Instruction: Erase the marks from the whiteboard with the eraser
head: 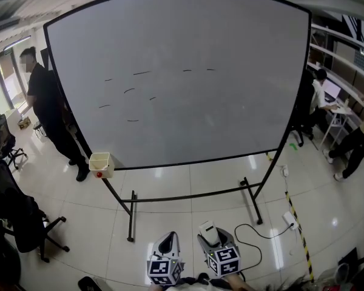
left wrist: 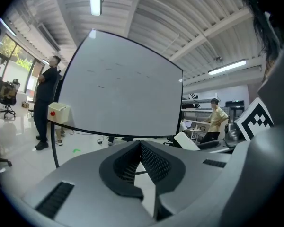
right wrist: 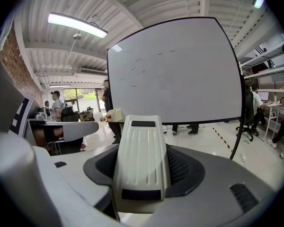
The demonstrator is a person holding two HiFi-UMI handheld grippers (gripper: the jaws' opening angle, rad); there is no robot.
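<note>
A big whiteboard (head: 188, 114) on a black stand fills the head view; several short black marks (head: 142, 73) are scattered over its upper left part. It stands well ahead of both grippers, and shows in the left gripper view (left wrist: 123, 98) and the right gripper view (right wrist: 180, 74). My right gripper (head: 212, 235) is low in the head view, shut on a white ribbed eraser (right wrist: 141, 160) that sticks out between its jaws. To its left, my left gripper (head: 166, 246) is shut with nothing in it, fingertips touching (left wrist: 140, 145).
A person in black (head: 48, 108) stands by the board's left edge. A white box with a red button (head: 101, 163) hangs at its lower left corner. The stand's legs (head: 131, 217), a cable and power strip (head: 289, 218) lie ahead. Office chairs (head: 18, 217) are at left, and people sit at desks (head: 324, 96) on the right.
</note>
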